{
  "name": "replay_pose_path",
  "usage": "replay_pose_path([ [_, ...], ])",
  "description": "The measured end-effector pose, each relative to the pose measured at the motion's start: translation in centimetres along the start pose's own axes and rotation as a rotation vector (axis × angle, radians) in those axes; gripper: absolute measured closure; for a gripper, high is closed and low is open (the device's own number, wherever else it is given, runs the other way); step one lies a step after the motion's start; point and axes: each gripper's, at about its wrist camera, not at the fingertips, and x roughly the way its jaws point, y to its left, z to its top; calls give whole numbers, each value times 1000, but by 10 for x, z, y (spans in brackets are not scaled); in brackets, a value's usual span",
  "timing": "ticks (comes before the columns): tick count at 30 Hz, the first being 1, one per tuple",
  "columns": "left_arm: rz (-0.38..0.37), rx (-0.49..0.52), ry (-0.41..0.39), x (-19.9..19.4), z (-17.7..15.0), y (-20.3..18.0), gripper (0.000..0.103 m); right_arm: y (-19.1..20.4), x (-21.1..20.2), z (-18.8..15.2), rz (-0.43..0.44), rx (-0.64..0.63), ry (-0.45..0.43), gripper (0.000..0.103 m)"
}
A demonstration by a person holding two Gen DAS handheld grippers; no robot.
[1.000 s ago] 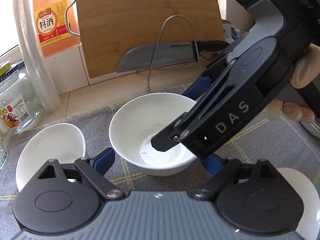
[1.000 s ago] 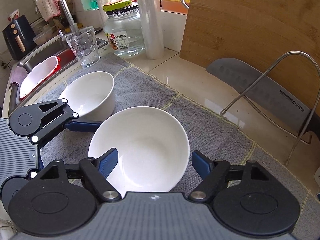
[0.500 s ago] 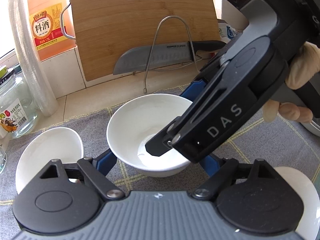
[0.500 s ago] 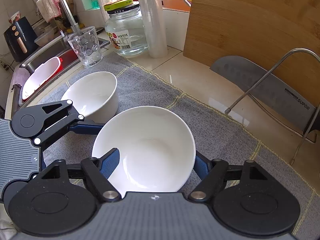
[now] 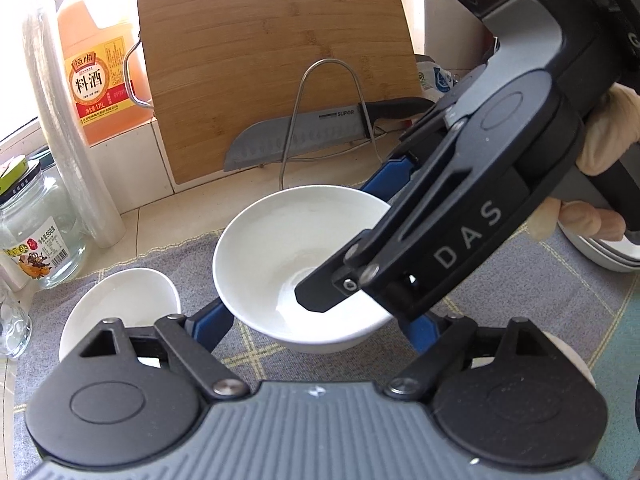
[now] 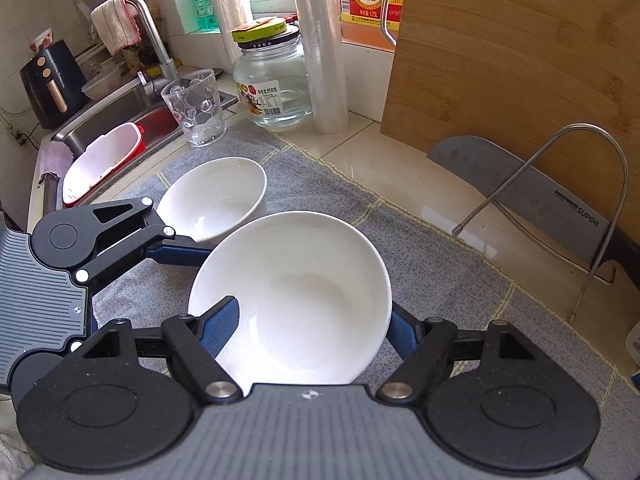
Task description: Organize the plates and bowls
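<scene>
KITCHEN COUNTER: Two handheld grippers share one white bowl (image 5: 280, 248) just in front of the bamboo chopping board (image 5: 272, 60). The left gripper (image 5: 316, 326) has its blue pads pressed on the bowl's lower sides. The right gripper (image 6: 310, 324) pinches it too, w/ one pad lapping over the near rim and the other outside the wall. The bowl looks tilted and prob. just clear of the grey checked mat (image 5: 520, 280).

Step in hand, by the look of it: carrying this bowl to nest w/ others. A smaller white bowl (image 5: 120, 300) sits left of the board and nearer the camera. A stack of pale plates (image 5: 608, 250) shows at the far right.

Next move needs level wrists and an even squeeze. Glazed ceramic is smooth, glossy and curved, so it slips easily, while the woven mat gives a soft landing. A steel knife (image 5: 296, 136) leans against the board's foot.
</scene>
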Motion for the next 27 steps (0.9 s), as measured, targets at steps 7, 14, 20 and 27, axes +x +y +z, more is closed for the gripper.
replay_pose_path([
  [7,-7,21,-22,-28,1,-10,15,20,-29,-7,-10,-17,-35,21],
  [14,-35,35,-35,-50,-3,-24,15,37,-56,-21,-28,-26,-58,21],
  [20,-64,46,-34,-63,-12,-36,15,50,-72,-41,-36,-8,-62,21],
  [27,-91,59,-20,-74,-24,-51,15,63,-85,-66,-45,11,-54,21],
])
